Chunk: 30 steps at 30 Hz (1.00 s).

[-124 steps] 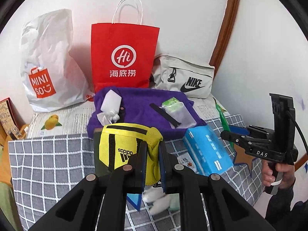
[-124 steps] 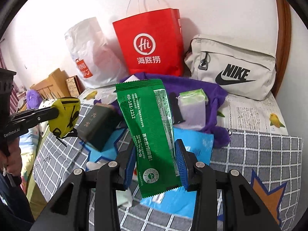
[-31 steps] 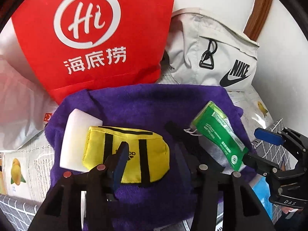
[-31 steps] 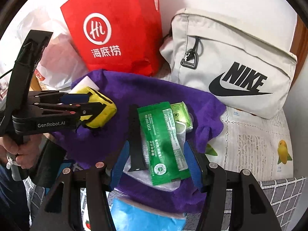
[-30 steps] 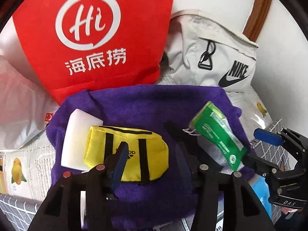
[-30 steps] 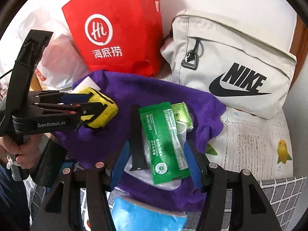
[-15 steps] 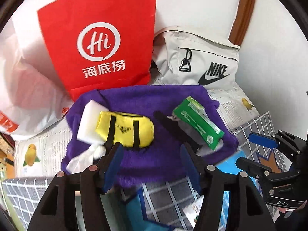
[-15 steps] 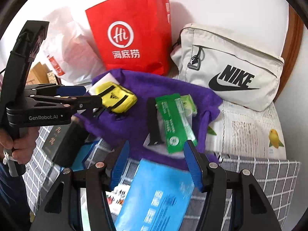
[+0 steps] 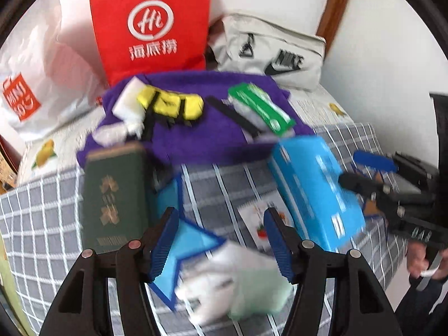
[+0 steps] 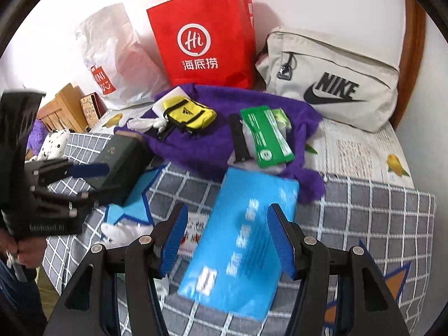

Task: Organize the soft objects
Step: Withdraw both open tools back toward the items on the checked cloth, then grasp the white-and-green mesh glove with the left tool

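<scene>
Now both your tongs stood apart and empty, left gripper (image 9: 221,240) just opened wider, right gripper (image 10: 225,236) over blue pack (image 10: 243,240), yellow pouch (image 10: 190,114) and green packet (image 10: 266,137) lay on purple towel (image 10: 207,140), only right view showed red bag (image 10: 204,36) handles.

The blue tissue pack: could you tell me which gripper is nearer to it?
Right. The right gripper hangs directly over the blue tissue pack; the left gripper hangs beside it, over a white-green packet.

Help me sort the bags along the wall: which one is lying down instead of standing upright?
The beige Nike fabric bag, lying on its side at the right; the red paper bag and white plastic bag stand upright.
</scene>
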{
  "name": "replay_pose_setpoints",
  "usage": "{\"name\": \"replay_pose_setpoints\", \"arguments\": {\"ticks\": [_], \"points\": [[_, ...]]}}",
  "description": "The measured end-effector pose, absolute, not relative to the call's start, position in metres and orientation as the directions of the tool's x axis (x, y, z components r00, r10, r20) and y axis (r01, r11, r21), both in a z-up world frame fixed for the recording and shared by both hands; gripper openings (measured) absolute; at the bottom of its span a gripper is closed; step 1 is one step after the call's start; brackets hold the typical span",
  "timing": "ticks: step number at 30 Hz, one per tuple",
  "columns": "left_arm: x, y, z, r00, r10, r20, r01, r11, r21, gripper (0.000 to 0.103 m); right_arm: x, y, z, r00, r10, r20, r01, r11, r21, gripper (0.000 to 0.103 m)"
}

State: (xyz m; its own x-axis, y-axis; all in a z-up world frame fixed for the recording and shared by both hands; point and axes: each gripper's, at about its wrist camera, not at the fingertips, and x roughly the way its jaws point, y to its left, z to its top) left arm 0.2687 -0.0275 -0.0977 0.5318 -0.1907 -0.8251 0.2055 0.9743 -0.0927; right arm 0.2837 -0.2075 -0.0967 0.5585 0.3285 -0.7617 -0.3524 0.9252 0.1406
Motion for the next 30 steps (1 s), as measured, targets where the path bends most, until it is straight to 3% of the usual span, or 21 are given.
{"name": "replay_pose_setpoints", "arguments": {"ticks": [10, 18, 21, 24, 25, 28, 30], "points": [[0.234, -0.046, -0.153, 0.459, -0.241, -0.855, 0.234, 0.961, -0.146, 0.066, 0.249, -0.223, -0.116, 0.545, 0.308, -0.78, -0.319, 0.936, 0.146, 0.059], [0.227, -0.061, -0.178, 0.469, -0.219, -0.855, 0.276, 0.957, -0.094, 0.087, 0.24, -0.221, -0.135, 0.53, 0.294, -0.795, -0.316, 0.939, 0.137, 0.059], [0.223, -0.07, -0.182, 0.483, -0.179, -0.857, 0.311, 0.95, -0.024, 0.091, 0.24, -0.22, -0.133, 0.536, 0.292, -0.792, -0.315, 0.94, 0.133, 0.059], [0.225, -0.069, -0.181, 0.488, -0.185, -0.853, 0.3, 0.953, -0.035, 0.091, 0.241, -0.219, -0.132, 0.539, 0.293, -0.79, -0.317, 0.939, 0.133, 0.059], [0.226, -0.068, -0.181, 0.493, -0.187, -0.849, 0.3, 0.953, -0.035, 0.089, 0.242, -0.218, -0.132, 0.54, 0.289, -0.791, -0.315, 0.94, 0.128, 0.059], [0.224, -0.06, -0.179, 0.524, -0.185, -0.831, 0.304, 0.953, -0.021, 0.068, 0.244, -0.216, -0.133, 0.535, 0.284, -0.796, -0.314, 0.941, 0.126, 0.059], [0.224, -0.051, -0.175, 0.524, -0.222, -0.822, 0.307, 0.95, -0.06, 0.035, 0.244, -0.214, -0.133, 0.535, 0.282, -0.797, -0.316, 0.941, 0.121, 0.059]]}}
